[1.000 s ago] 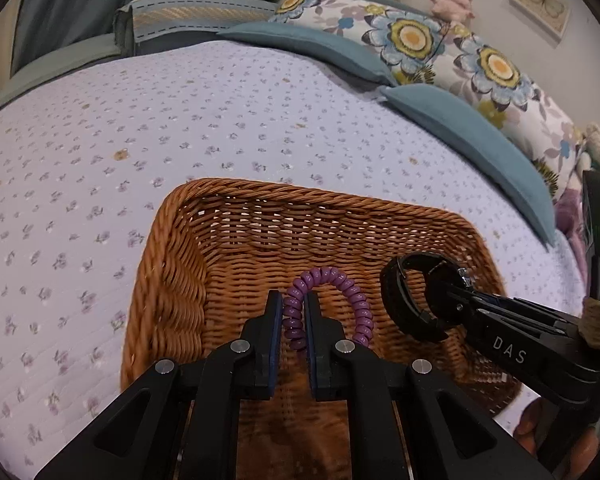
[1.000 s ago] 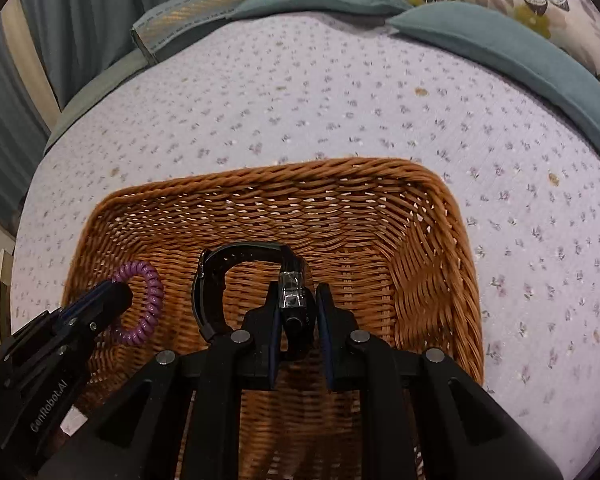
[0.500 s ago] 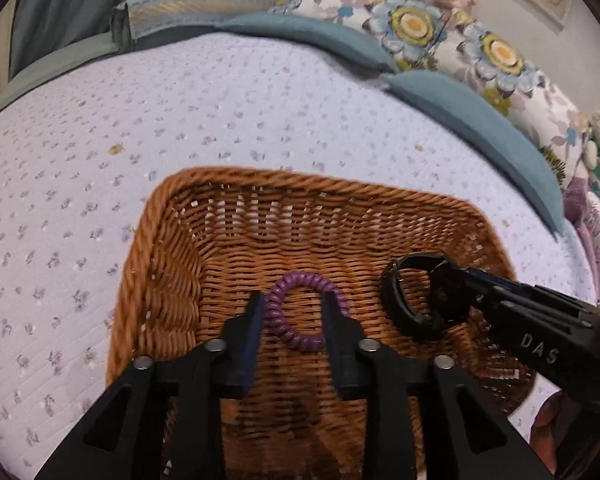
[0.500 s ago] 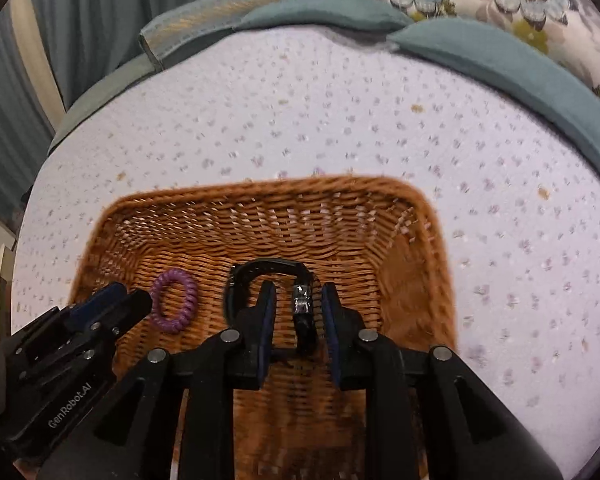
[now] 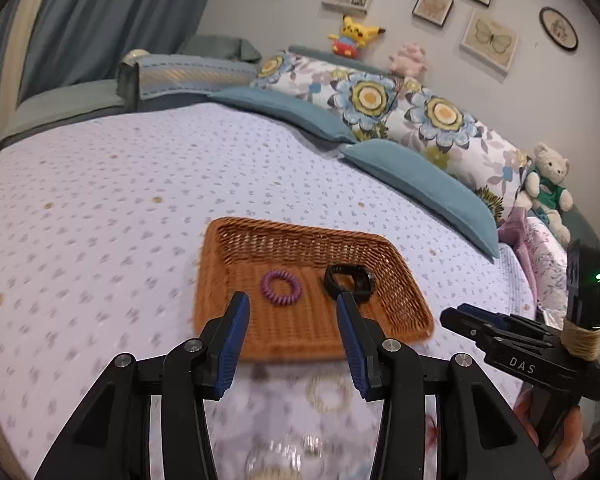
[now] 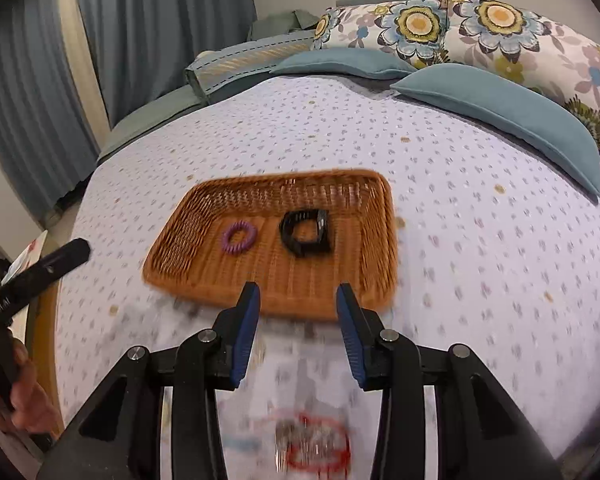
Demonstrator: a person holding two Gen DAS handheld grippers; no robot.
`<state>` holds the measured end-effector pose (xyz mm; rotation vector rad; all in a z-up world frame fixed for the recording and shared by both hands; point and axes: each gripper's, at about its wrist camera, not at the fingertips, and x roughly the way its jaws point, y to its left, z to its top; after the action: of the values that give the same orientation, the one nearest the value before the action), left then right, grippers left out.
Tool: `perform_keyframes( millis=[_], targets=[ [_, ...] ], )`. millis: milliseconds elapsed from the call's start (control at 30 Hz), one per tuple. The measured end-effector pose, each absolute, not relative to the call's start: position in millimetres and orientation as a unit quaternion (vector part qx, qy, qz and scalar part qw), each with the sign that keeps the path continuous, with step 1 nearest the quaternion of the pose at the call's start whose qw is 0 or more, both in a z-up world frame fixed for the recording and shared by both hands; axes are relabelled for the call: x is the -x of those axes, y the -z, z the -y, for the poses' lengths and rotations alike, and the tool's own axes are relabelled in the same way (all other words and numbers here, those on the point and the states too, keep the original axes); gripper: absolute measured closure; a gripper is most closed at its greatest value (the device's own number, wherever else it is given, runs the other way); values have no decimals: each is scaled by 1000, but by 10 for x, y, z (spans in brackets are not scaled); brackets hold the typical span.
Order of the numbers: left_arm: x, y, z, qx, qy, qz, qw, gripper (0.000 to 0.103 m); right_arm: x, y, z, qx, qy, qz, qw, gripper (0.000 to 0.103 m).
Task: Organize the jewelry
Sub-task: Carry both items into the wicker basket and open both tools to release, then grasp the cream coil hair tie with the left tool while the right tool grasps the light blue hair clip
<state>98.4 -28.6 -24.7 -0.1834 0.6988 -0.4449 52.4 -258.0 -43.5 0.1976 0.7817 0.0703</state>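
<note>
Jewelry lies in the shallow rectangular orange-brown wicker basket (image 5: pixel 404 304) on the lilac flower-print bedspread (image 5: pixel 100 200): a purple coiled spiral bracelet (image 5: pixel 281 287) and a black wristband with a clasp (image 5: pixel 350 280), side by side and apart. Both rest beyond the fingertips of the left gripper (image 5: pixel 291 306), the bracelet ahead between the two blue-padded fingers (image 5: pixel 236 332), the wristband just past the right-hand tip. Its jaws are opening with nothing between them. The right gripper (image 6: pixel 298 296) hangs short of the basket's near rim, jaws likewise opening and empty. Blurred small pieces lie on the bedspread beneath both grippers.
</note>
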Motion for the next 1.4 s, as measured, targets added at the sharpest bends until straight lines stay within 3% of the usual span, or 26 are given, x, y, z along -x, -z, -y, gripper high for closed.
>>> perform_keyframes(
  millis=[467, 1133, 1400],
  targets=[
    [-92, 895, -203, 107, 176, -385, 899, 57, 321, 858, 2624, -116, -48, -397, 909, 61],
    [-190, 1476, -78, 104, 176, -451, 869, 57, -144, 1519, 1901, -93, -142, -487, 857, 61],
    [-222, 1539, -37, 91, 171, -461, 866, 57, 190, 1443, 1650, -43, -219, -494, 840, 61]
  ],
)
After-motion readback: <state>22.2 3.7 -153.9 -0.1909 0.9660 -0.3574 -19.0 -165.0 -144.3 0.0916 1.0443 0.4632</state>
